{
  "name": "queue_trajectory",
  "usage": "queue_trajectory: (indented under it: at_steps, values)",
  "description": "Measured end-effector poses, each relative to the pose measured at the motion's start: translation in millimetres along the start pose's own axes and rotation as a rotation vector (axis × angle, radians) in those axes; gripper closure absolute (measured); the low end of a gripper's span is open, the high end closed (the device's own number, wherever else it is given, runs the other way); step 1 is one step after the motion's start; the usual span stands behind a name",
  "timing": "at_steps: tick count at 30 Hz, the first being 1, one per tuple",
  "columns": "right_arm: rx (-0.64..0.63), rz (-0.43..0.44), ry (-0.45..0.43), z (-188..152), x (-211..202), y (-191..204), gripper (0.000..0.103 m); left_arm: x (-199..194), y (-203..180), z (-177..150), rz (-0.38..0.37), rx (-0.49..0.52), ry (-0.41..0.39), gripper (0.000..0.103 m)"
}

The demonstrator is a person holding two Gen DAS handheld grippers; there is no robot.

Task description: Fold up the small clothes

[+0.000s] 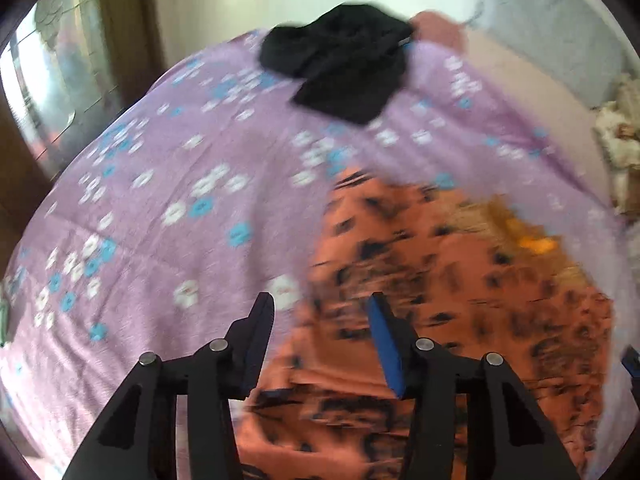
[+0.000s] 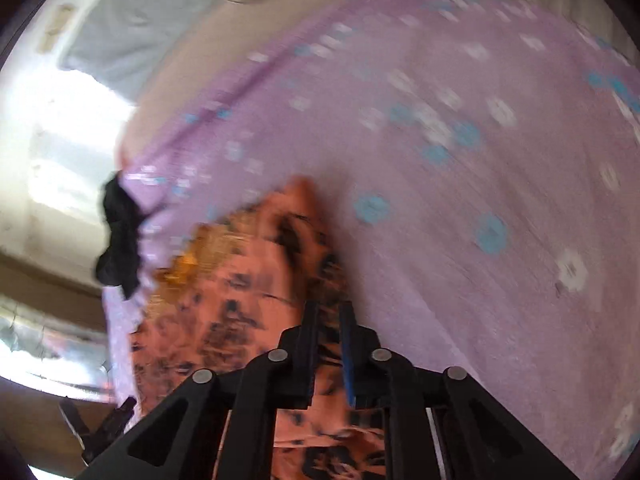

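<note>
An orange garment with black markings (image 1: 440, 280) lies crumpled on a purple flowered bedspread (image 1: 160, 200). My left gripper (image 1: 320, 304) hovers over the garment's left edge. It is open, its jaws wide apart, and no pad presses the cloth. In the right wrist view my right gripper (image 2: 329, 308) is shut on a fold of the orange garment (image 2: 248, 280), with cloth showing in the narrow gap between its pads. A black garment (image 1: 344, 60) lies bunched at the far edge of the bed, and it shows again as the black garment (image 2: 118, 236) at the left of the right wrist view.
The bedspread (image 2: 480, 120) stretches wide to the right of the orange garment. A pale heap of cloth (image 1: 620, 140) sits at the bed's right side. A shiny panel (image 1: 48, 92) and a wooden frame stand past the bed's left edge. Both views are motion-blurred.
</note>
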State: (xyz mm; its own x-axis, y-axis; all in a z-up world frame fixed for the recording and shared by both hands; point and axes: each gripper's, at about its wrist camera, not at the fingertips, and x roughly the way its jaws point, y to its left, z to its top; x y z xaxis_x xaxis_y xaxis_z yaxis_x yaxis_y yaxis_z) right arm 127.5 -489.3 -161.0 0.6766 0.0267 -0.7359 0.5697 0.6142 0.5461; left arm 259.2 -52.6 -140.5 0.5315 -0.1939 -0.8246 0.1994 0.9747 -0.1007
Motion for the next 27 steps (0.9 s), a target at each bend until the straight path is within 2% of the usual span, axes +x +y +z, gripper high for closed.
queue_trajectory:
  at_steps: [1,2,3,6,9,10,11,13,15,19,21,22,24,25,27]
  values:
    - [-0.037,0.032,-0.012,-2,0,13,0.09,-4,-12,-1,-0.026,0.022,-0.016,0.044]
    - [-0.064,0.06,-0.008,-4,3,24,0.09,-5,-21,-2,-0.041,0.037,-0.023,0.033]
    - [-0.089,0.086,0.006,-7,9,35,0.09,-5,-30,-4,-0.058,0.053,-0.027,0.031]
    - [-0.13,0.095,0.051,-12,31,57,0.09,6,-63,-13,-0.084,0.148,0.006,0.031]
    - [-0.158,0.076,0.09,-19,54,69,0.09,26,-84,-26,-0.006,0.242,0.074,0.031]
    - [-0.167,0.066,0.112,-21,61,68,0.09,36,-87,-30,0.024,0.262,0.116,0.031]
    - [-0.177,0.039,0.16,-24,72,69,0.09,41,-89,-34,0.034,0.274,0.124,0.03]
    - [-0.158,-0.003,0.224,-32,88,62,0.09,38,-91,-35,0.049,0.297,0.097,0.029]
    - [-0.144,0.009,0.208,-30,83,63,0.09,34,-93,-34,0.048,0.309,0.094,0.029]
    - [-0.192,0.109,0.16,-30,73,83,0.09,25,-94,-30,0.0,0.28,0.058,0.029]
    - [-0.231,0.136,0.19,-38,81,96,0.089,26,-97,-33,0.007,0.301,0.052,0.029]
    - [-0.246,0.13,0.225,-44,89,100,0.089,28,-99,-36,0.02,0.314,0.059,0.029]
    - [-0.285,0.062,0.296,-55,107,106,0.089,37,-101,-40,0.038,0.332,0.077,0.028]
    - [-0.302,0.055,0.274,-58,107,108,0.091,39,-101,-41,0.043,0.327,0.066,0.026]
    - [-0.313,0.061,0.282,-54,105,112,0.091,37,-100,-42,0.066,0.327,0.051,0.017]
